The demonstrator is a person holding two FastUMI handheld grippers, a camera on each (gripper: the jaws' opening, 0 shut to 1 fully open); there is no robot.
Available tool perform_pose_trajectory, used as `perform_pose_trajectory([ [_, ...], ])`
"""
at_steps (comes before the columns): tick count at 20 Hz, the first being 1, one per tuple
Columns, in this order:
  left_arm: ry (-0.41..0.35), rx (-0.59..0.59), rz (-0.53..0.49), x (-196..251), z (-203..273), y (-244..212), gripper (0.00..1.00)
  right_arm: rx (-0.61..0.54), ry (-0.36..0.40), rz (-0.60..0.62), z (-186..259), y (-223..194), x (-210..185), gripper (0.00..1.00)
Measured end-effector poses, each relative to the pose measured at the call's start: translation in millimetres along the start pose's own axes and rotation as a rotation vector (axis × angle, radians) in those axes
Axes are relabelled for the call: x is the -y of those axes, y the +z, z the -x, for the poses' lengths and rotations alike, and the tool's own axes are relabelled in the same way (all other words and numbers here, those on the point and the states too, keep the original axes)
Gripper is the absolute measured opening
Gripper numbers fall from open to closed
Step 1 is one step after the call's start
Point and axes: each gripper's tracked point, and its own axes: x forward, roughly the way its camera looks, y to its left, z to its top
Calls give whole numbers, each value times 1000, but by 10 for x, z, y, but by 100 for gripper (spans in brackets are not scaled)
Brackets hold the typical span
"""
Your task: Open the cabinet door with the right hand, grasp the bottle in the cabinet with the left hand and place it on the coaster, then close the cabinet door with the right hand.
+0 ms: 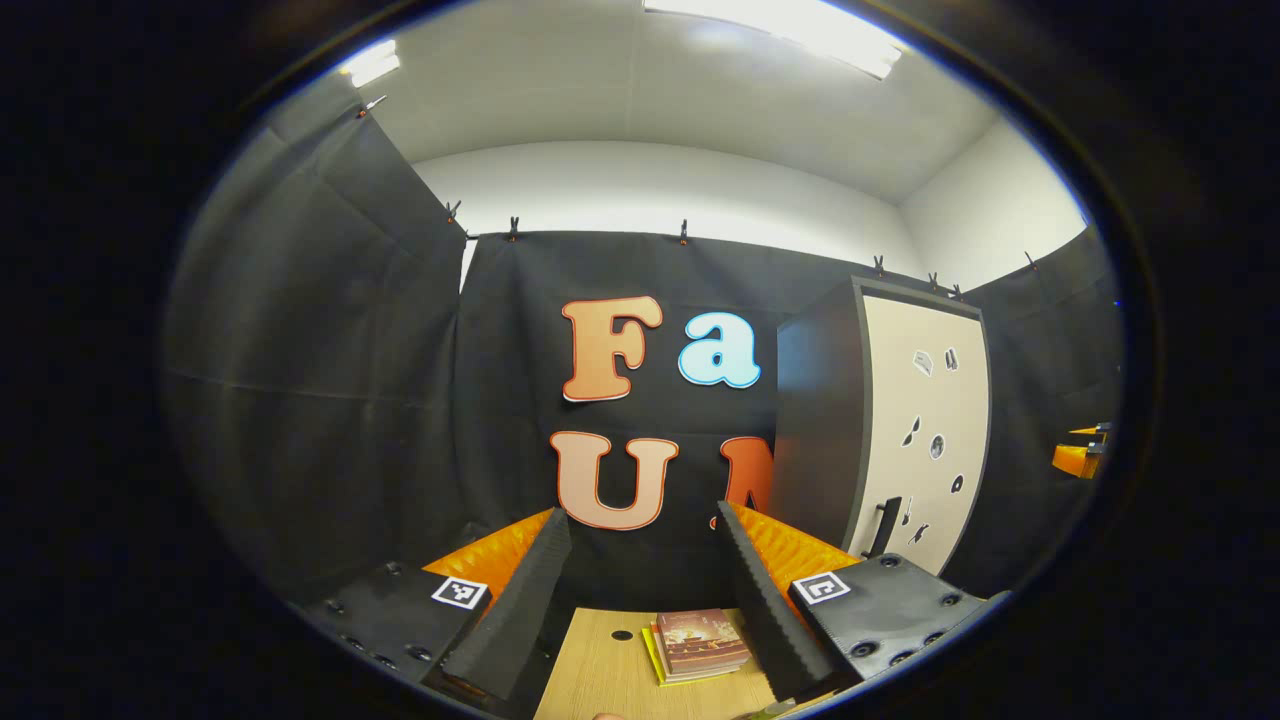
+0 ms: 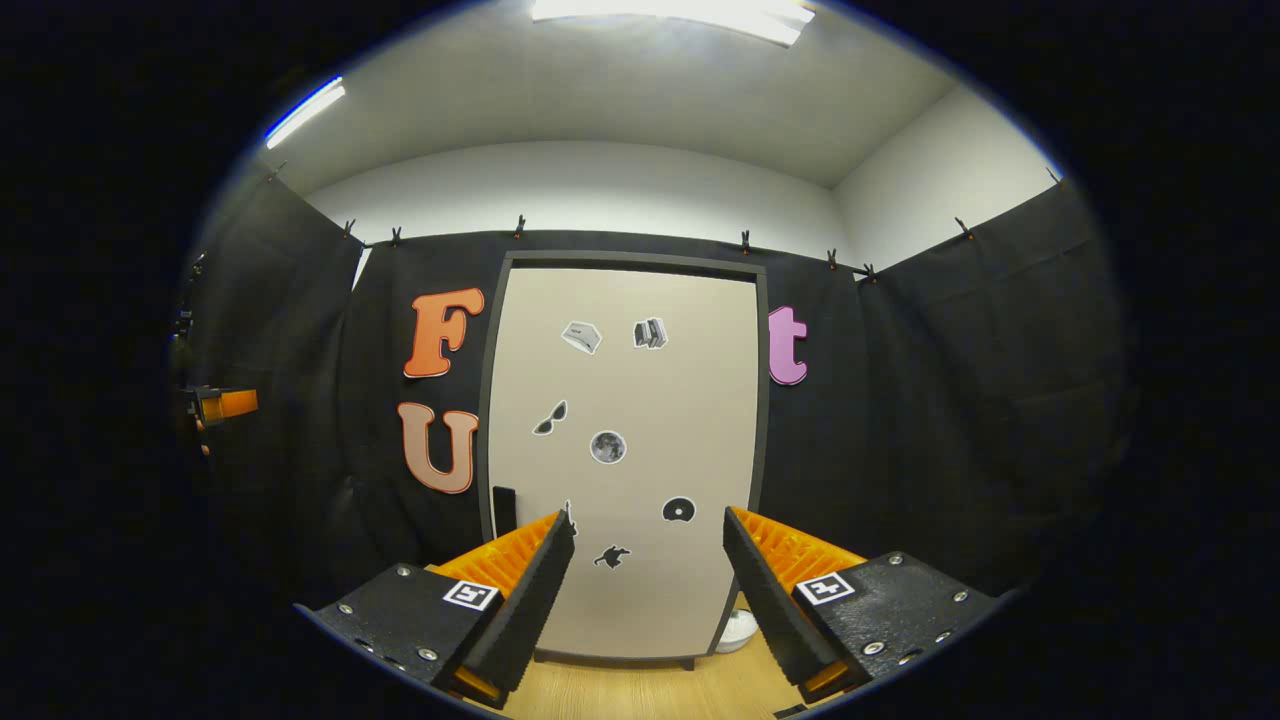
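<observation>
Cabinet (image 2: 625,450) stood upright on the desk (image 2: 640,690) against the booth wall, its pale door (image 2: 640,400) fully closed, so the bottle was presumably inside, hidden. The dark handle (image 2: 504,510) sat low on the door's left edge; hinges likely on the right side, which would suit a pull by the right hand. A white round object (image 2: 740,628), possibly the coaster, peeked out beside the cabinet's lower right corner; could not tell for sure.

Right gripper (image 2: 645,590) was held level and squared to the door, apart from it, jaws spread wide and empty. By my judgement it was staged for the handle, which lay left of its centreline.

Left gripper (image 1: 640,590) waited off to the cabinet's left, aimed at the wall, jaws likewise spread, holding nothing. Below it a small stack of books (image 1: 700,645) lay on the desk. Door-opening not yet begun.
</observation>
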Motion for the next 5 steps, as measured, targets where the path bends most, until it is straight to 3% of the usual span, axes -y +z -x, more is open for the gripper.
perform_pose_trajectory([
  [5,12,42,-23,-126,-34,123,95,6,-17,19,16,38,23,93],
])
